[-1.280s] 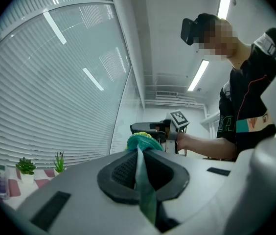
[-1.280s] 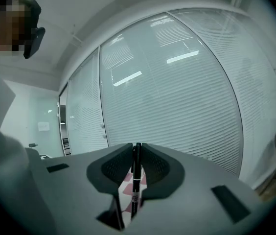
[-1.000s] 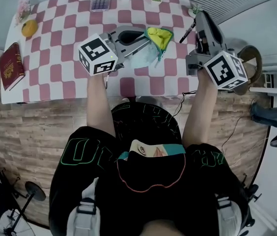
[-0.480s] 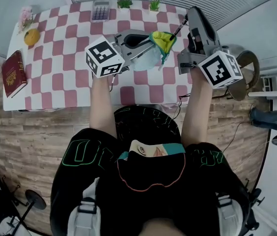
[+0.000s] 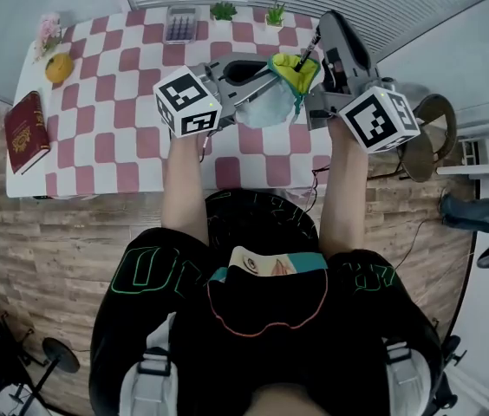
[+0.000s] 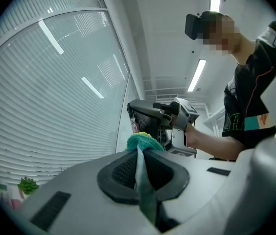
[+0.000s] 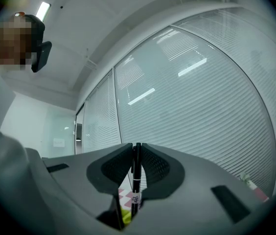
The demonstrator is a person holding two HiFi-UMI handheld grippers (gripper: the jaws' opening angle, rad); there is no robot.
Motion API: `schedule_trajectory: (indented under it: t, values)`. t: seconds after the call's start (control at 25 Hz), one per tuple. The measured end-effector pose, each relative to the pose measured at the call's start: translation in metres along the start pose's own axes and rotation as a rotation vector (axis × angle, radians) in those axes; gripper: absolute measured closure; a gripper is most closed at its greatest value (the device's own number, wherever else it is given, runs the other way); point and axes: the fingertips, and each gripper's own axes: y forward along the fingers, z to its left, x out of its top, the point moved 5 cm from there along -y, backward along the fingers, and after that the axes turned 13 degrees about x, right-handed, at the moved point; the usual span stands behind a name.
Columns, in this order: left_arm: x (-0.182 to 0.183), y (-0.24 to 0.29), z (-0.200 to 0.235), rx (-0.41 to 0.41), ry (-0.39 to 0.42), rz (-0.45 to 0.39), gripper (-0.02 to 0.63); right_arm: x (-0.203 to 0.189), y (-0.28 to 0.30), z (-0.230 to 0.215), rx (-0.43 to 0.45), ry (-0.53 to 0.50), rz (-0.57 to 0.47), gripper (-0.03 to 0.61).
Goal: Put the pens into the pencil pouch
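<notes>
The teal and yellow pencil pouch (image 5: 281,87) hangs above the checkered table (image 5: 97,120), its yellow mouth turned up. My left gripper (image 5: 266,74) is shut on the pouch's edge; in the left gripper view teal fabric (image 6: 141,173) is pinched between the pads. My right gripper (image 5: 322,35) is shut on a black pen (image 5: 308,52), which slants down to the left with its lower end at the pouch's mouth. The right gripper view shows the pen (image 7: 135,177) upright between the pads, with a bit of yellow pouch (image 7: 126,215) below it. The right gripper (image 6: 173,120) faces the left one just beyond the pouch (image 6: 143,142).
A red book (image 5: 23,133) lies at the table's left edge. An orange fruit (image 5: 58,68) and pink flowers (image 5: 49,31) sit at the far left corner. A calculator (image 5: 180,24) and two small plants (image 5: 223,10) stand along the far edge. A chair (image 5: 440,115) is to the right.
Both grippers have risen and moved further out over the table. The right gripper has carried the pen leftward, from beside the pouch to its mouth.
</notes>
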Motion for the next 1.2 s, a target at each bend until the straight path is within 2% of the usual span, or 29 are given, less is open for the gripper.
schedule_trajectory:
  t: [0.16, 0.4, 0.68, 0.84, 0.96, 1.04, 1.2]
  values:
    - [0.005, -0.003, 0.002, 0.017, -0.031, -0.053, 0.6, -0.011, 0.003, 0.006, 0.013, -0.001, 0.016, 0.517]
    - [0.011, -0.016, 0.014, 0.088, -0.078, -0.125, 0.6, -0.032, 0.005, 0.015, 0.042, -0.018, 0.118, 0.517]
    - [0.009, -0.019, 0.016, 0.159, -0.037, -0.11, 0.6, -0.05, -0.001, 0.019, 0.06, -0.039, 0.278, 0.515]
    - [0.014, -0.02, 0.014, 0.17, -0.03, -0.134, 0.6, -0.067, -0.002, 0.019, 0.074, -0.012, 0.396, 0.515]
    - [0.014, -0.019, 0.012, 0.179, -0.007, -0.122, 0.6, -0.076, -0.004, 0.019, 0.079, -0.014, 0.465, 0.515]
    - [0.01, -0.018, 0.012, 0.191, 0.0, -0.105, 0.6, -0.077, -0.005, 0.018, 0.075, -0.023, 0.47, 0.515]
    - [0.001, -0.019, 0.012, 0.207, -0.011, -0.08, 0.6, -0.071, -0.014, 0.007, 0.042, -0.003, 0.411, 0.514]
